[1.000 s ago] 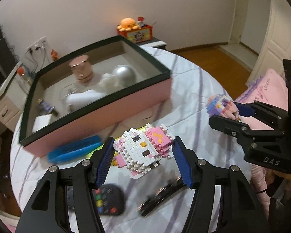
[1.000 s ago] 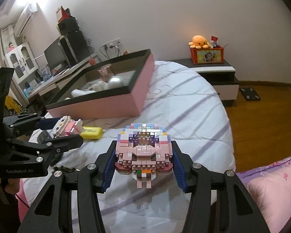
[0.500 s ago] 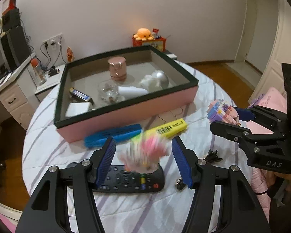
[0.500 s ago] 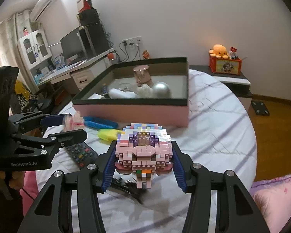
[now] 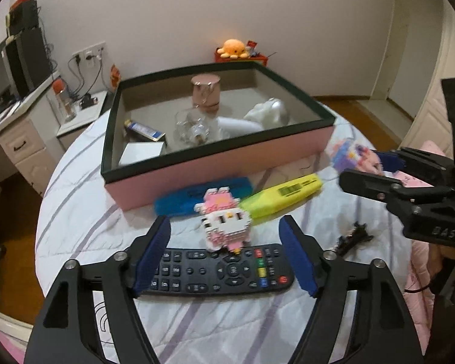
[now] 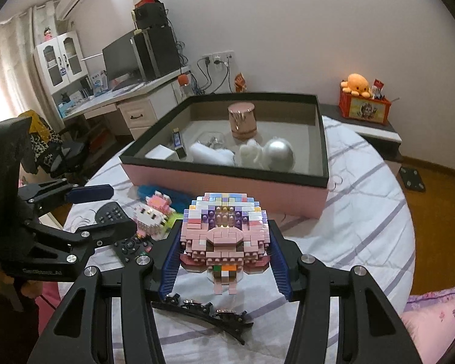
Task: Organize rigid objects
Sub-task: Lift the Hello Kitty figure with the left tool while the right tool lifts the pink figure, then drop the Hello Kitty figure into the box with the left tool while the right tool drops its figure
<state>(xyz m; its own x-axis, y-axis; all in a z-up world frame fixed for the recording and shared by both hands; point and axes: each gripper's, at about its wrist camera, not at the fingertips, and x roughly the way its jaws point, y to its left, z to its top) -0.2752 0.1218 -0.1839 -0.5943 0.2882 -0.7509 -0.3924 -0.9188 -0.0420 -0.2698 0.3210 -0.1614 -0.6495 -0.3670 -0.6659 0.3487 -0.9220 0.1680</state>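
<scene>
My left gripper (image 5: 226, 257) is open above a black remote (image 5: 215, 271). A white-and-pink brick cat figure (image 5: 226, 220) stands free on the bed between and beyond its fingers; it also shows in the right wrist view (image 6: 153, 215). My right gripper (image 6: 224, 261) is shut on a pink-and-purple brick figure (image 6: 224, 227), held above the bed; it shows at the right of the left wrist view (image 5: 353, 156). The pink box with a dark rim (image 5: 215, 170) (image 6: 227, 182) lies behind, holding several items.
A blue case (image 5: 203, 195) and a yellow case (image 5: 283, 192) lie in front of the box. A black hair clip (image 6: 203, 314) lies under my right gripper, also seen in the left wrist view (image 5: 350, 238). A desk (image 6: 130, 100) stands at the left and a pink pillow (image 6: 436, 324) at the right.
My left gripper let go of the brick cat, which dropped and now stands on the bed by the remote; the gripper drew back. My right gripper still holds its figure.
</scene>
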